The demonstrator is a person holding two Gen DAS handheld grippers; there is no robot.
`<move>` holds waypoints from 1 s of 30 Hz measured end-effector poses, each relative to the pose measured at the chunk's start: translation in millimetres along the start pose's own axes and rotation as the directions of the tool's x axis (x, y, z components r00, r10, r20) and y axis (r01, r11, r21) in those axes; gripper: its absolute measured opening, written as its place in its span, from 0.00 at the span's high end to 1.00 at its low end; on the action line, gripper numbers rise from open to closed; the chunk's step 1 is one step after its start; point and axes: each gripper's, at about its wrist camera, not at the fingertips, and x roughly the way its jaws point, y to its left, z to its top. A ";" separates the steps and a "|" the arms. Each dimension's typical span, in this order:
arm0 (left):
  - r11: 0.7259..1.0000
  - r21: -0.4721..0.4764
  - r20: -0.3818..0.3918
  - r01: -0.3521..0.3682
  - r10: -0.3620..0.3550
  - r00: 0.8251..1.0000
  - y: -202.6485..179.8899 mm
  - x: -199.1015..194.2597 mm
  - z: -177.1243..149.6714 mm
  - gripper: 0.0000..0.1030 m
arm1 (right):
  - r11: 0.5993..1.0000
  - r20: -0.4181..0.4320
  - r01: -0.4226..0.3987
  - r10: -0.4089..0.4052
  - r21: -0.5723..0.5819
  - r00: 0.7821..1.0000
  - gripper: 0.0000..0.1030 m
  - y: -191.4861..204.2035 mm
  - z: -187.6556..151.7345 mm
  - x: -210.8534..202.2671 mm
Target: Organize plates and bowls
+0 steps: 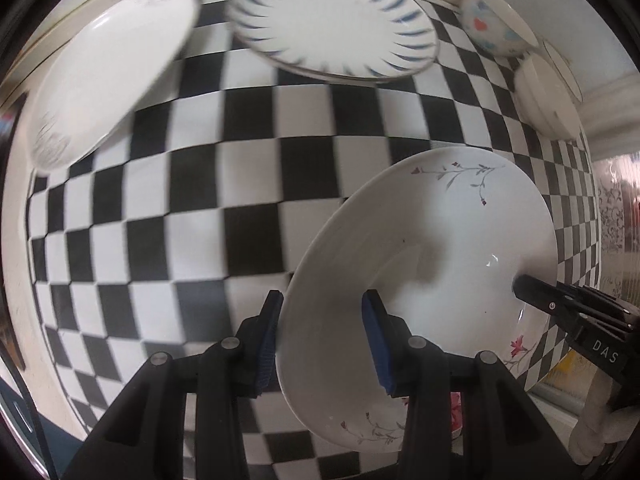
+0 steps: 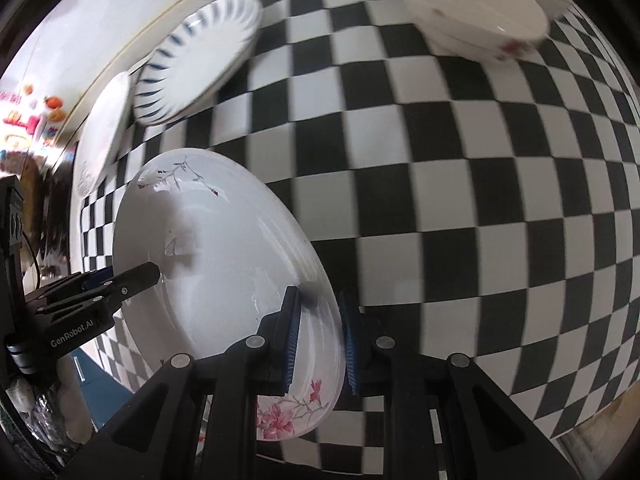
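A white deep plate with pink flowers and grey twigs (image 1: pixel 440 240) hangs above the checkered tablecloth (image 1: pixel 192 208), held from two sides. My left gripper (image 1: pixel 322 312) is shut on its near rim, one blue pad inside and one outside. The right gripper's finger (image 1: pixel 536 292) grips the opposite rim. In the right wrist view the same plate (image 2: pixel 224 248) sits with its rim between my right gripper's (image 2: pixel 318 308) blue pads, shut on it, and the left gripper's finger (image 2: pixel 140 276) reaches in from the left.
A blue-striped plate (image 1: pixel 332 20) (image 2: pixel 196 60) and a plain white plate (image 1: pixel 108 76) (image 2: pixel 104 128) lie at the far edge. A spotted bowl (image 1: pixel 492 24) and a white bowl (image 1: pixel 548 96) (image 2: pixel 476 8) stand at the back right.
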 end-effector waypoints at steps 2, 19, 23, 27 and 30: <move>1.000 0.012 -0.015 -0.007 0.007 1.000 -9.8 8.4 7.7 0.64 | 1.000 -0.009 -0.001 0.002 0.022 1.000 0.79 -14.3 1.9 3.8; 0.996 0.001 -0.029 -0.091 0.091 0.995 -40.7 25.1 31.6 0.64 | 0.999 -0.056 -0.019 0.021 0.043 0.998 0.79 -41.2 5.5 13.0; 0.993 -0.081 0.044 -0.083 0.087 0.995 -24.7 -16.2 19.0 0.64 | 0.998 -0.033 0.060 -0.060 0.004 0.998 0.79 -37.4 9.3 -7.3; 0.984 -0.163 0.133 -0.073 0.095 0.987 0.0 -59.7 18.2 0.64 | 0.997 0.012 0.056 -0.055 -0.051 0.998 0.77 -20.5 15.7 -38.3; 0.972 -0.219 0.189 -0.080 0.123 0.974 33.2 -89.0 21.7 0.61 | 0.995 0.045 -0.001 0.006 -0.100 0.999 0.58 5.0 27.6 -58.9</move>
